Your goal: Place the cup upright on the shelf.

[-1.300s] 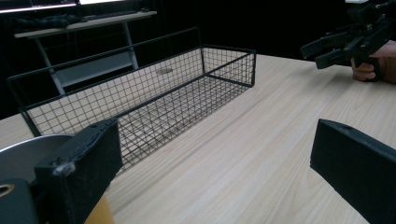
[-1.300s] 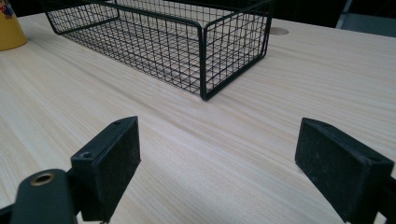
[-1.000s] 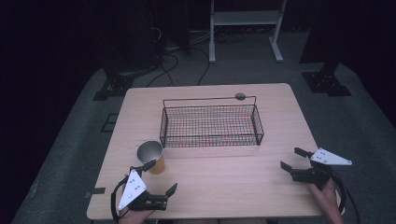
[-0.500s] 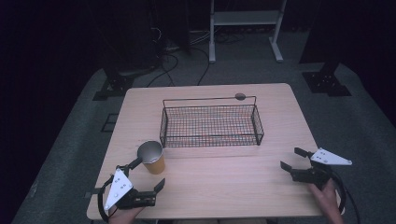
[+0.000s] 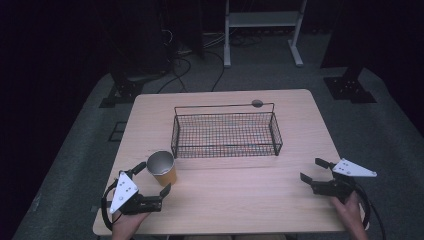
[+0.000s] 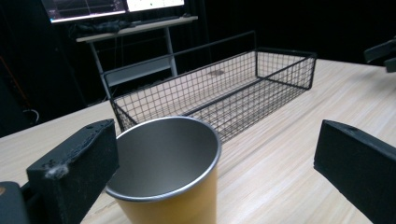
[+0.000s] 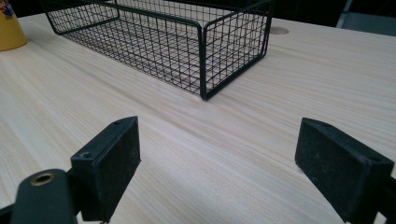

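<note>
A yellow cup (image 5: 163,169) with a steel inside stands upright near the table's front left. My left gripper (image 5: 152,179) is open just in front of it. In the left gripper view the cup (image 6: 170,186) sits between the jaws of the left gripper (image 6: 217,140), close against the left one and well apart from the right one. A black wire basket (image 5: 225,131) stands empty at the table's middle. My right gripper (image 5: 311,169) is open at the front right over bare wood, and from the right gripper (image 7: 224,158) the basket's near corner (image 7: 203,60) lies ahead.
The wooden table (image 5: 240,200) has bare room between the two grippers. A round hole (image 5: 257,103) lies behind the basket. Beyond the table are a white metal stand (image 5: 262,20), cables and dark floor. The cup's base (image 7: 9,30) shows far left of the right gripper view.
My left gripper has shifted left and then forward, so its open jaws now straddle the cup's near side. The right gripper, cup and basket have not moved.
</note>
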The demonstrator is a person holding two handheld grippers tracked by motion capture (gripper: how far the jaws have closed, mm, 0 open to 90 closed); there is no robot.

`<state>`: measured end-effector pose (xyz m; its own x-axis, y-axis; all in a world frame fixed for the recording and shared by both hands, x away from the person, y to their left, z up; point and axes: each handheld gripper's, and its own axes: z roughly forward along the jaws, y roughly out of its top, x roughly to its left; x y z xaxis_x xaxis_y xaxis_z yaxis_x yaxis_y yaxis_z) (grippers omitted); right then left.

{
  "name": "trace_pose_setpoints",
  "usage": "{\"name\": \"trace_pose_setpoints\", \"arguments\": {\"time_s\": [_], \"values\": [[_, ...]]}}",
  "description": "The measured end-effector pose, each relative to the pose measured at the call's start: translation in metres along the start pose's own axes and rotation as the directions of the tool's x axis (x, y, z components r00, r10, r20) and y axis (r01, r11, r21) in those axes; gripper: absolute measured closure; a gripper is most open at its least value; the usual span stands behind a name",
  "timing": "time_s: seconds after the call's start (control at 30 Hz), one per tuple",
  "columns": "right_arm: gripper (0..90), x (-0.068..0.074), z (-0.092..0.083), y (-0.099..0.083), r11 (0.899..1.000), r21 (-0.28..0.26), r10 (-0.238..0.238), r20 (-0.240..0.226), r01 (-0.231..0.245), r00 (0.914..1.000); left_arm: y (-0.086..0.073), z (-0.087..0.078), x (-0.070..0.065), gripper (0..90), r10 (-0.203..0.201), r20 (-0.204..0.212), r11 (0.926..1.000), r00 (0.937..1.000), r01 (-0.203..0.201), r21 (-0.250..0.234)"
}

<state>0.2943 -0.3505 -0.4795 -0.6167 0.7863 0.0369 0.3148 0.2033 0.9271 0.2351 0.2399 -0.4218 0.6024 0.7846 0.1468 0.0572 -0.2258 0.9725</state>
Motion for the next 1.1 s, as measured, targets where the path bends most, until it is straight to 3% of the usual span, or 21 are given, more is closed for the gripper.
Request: {"name": "trace_pose_setpoints", "arguments": {"time_s": [0.33,0.57,1.1], "values": [[13.1,0.000,0.000,0.000,1.000,0.000,-0.001,0.000,0.001,1.0000,-0.007,0.009,0.016,0.0,-0.004,-0.014,0.9993,0.9999,0.005,0.036],[13.1,0.000,0.000,0.000,1.000,0.001,-0.001,-0.001,0.001,1.0000,-0.015,0.016,0.028,0.0,-0.042,-0.013,0.9969,0.9990,0.043,0.066],[13.1,0.000,0.000,0.000,1.000,0.002,-0.004,-0.003,0.004,1.0000,-0.022,0.037,0.034,0.0,-0.060,-0.004,0.9897,0.9982,0.060,0.130]]}}
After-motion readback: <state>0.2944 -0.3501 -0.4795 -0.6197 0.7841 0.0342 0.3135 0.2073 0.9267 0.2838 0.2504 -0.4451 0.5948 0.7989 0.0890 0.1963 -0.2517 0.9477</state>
